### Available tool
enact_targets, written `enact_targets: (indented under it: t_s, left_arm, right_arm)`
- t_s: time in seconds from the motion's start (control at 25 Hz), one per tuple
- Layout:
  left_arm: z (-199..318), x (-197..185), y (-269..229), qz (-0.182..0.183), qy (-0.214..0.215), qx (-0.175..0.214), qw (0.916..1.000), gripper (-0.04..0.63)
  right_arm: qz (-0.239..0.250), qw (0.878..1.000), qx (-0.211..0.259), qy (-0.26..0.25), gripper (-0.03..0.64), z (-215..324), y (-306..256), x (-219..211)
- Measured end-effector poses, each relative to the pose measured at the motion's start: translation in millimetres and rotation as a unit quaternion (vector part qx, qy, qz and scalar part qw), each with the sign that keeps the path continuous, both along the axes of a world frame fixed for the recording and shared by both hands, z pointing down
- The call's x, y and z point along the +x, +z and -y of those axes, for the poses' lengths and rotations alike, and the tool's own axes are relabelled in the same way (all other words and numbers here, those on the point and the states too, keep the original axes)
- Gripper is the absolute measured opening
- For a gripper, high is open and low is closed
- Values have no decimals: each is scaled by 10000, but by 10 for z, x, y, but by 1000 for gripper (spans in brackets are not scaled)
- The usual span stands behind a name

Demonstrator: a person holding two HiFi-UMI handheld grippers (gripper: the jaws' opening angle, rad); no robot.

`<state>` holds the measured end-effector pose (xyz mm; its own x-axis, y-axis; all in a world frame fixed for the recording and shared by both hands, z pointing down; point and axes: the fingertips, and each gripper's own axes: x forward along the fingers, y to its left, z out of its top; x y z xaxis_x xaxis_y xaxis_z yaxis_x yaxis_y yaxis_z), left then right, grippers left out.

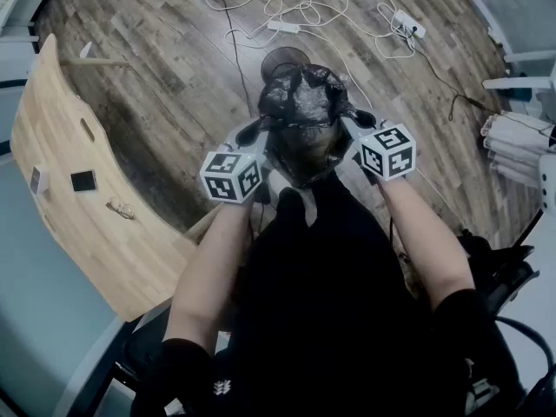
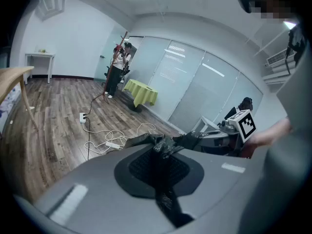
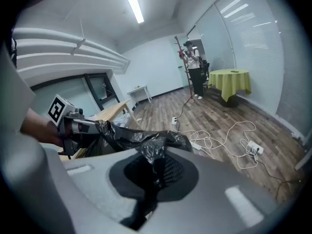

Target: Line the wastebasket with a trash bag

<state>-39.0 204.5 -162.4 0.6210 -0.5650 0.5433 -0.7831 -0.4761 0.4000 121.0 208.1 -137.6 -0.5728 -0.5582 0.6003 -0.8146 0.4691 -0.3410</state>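
The head view alone shows the bag (image 1: pixel 300 102) from above. It is bunched and stretched between the left gripper (image 1: pixel 250 131) and the right gripper (image 1: pixel 361 120), above the floor in front of the person's legs. The dark round wastebasket (image 1: pixel 280 57) stands just beyond it, its near side hidden by the bag. That view also takes in a wooden table (image 1: pixel 61 189) at the left and cables (image 1: pixel 300 11) strewn farther off.

Only the gripper views show the far end of the room, with a standing person (image 2: pixel 117 65) and a green-draped table (image 2: pixel 141 92).

The left gripper view shows its jaws pressed together on a twisted fold of black plastic, which runs down the seam between them. The right gripper view shows the same: jaws together, pinching the opposite edge of the bag.
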Motion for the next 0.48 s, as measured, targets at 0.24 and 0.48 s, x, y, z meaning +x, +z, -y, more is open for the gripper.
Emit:
enact_targets:
  t_s: [0.24, 0.48]
  left_arm:
    - [100, 36, -13, -3, -121, -17, 9999, 2]
    - [267, 89, 24, 236, -225, -6, 9995, 2]
  right_arm:
    - [21, 9999, -78, -66, 2, 80, 37, 43]
    - [38, 9998, 34, -201, 2, 281, 68, 143]
